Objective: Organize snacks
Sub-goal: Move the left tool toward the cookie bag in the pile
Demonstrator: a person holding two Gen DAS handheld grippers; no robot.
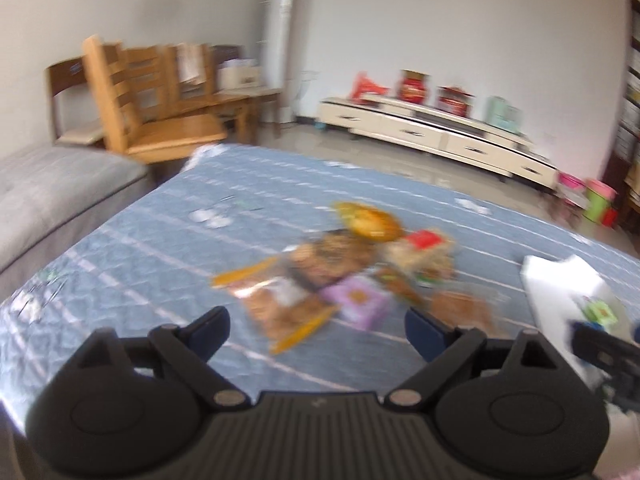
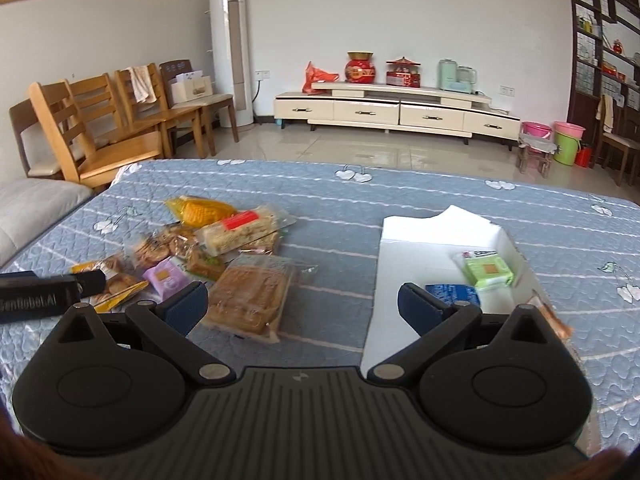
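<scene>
A pile of wrapped snacks lies on the blue quilted table cover: a yellow packet, a rice-crisp bar with a red label, a purple packet and a clear pack of brown biscuits. A white box to the right holds a green packet and a blue packet. My right gripper is open and empty, between pile and box. My left gripper is open and empty, just short of the blurred pile; the box lies to its right.
Wooden chairs stand at the table's far left, a grey sofa at the left edge. A cream TV cabinet with ornaments lines the far wall, beside a white standing air conditioner. Buckets sit at the right.
</scene>
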